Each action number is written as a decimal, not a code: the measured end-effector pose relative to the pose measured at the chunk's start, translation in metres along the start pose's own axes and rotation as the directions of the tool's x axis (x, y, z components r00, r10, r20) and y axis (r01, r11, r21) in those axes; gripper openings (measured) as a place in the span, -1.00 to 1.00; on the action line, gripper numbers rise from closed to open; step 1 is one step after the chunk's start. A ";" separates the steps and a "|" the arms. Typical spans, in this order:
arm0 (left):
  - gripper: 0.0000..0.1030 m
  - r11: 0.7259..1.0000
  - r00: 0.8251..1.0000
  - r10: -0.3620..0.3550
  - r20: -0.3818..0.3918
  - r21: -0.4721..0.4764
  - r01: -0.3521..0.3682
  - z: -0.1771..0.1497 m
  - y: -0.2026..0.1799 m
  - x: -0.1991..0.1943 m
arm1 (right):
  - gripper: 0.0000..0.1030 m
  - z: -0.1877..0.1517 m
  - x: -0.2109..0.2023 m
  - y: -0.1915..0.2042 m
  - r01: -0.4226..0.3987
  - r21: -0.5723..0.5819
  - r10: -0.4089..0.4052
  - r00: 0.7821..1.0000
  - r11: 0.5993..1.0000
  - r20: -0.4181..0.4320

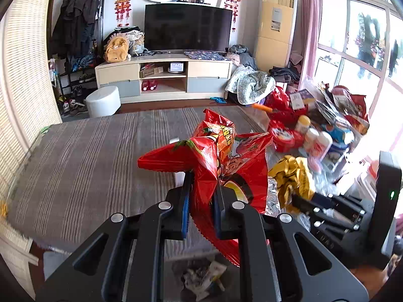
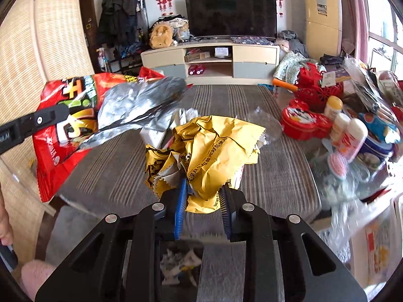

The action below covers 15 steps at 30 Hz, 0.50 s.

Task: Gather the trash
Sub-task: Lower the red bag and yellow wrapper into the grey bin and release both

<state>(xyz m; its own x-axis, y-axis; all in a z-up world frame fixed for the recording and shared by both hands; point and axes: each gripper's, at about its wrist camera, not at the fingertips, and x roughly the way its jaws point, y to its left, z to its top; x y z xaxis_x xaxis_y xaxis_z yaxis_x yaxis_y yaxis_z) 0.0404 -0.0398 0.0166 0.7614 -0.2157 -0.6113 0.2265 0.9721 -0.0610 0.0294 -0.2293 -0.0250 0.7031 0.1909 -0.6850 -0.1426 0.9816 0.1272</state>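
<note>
My left gripper (image 1: 202, 186) is shut on a crumpled red snack bag (image 1: 209, 156), which it holds up above the striped table (image 1: 88, 163). From the right wrist view the same red bag (image 2: 63, 130), with its silver inside showing, hangs at the left with one left finger (image 2: 50, 115) across it. My right gripper (image 2: 204, 191) is shut on a crumpled yellow wrapper (image 2: 211, 151), also lifted off the table. In the left wrist view the yellow wrapper (image 1: 294, 176) sits at the right, with the right gripper's fingers (image 1: 317, 201) below it.
Below both grippers, off the table's near edge, lies a heap of crumpled trash (image 2: 181, 264). A red tin (image 2: 302, 123), white bottles (image 2: 350, 136) and bags crowd the table's right end. A wicker sofa (image 1: 22, 88) stands at the left. A hand (image 2: 3, 226) shows at the left edge.
</note>
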 end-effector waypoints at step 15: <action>-0.73 1.000 0.991 -0.004 -0.133 -0.020 0.001 -0.150 0.003 -0.022 | -0.50 -0.132 -0.002 0.024 -0.011 -0.026 0.005 0.980 1.000 -0.201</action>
<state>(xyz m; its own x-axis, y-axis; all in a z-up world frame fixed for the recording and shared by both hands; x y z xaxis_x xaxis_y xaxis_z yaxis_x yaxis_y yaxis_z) -0.0671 -0.0186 -0.0883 0.6731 -0.2050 -0.7106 0.2150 0.9735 -0.0772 -0.0676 -0.2074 -0.1151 0.5477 0.1904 -0.8147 -0.1678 0.9790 0.1160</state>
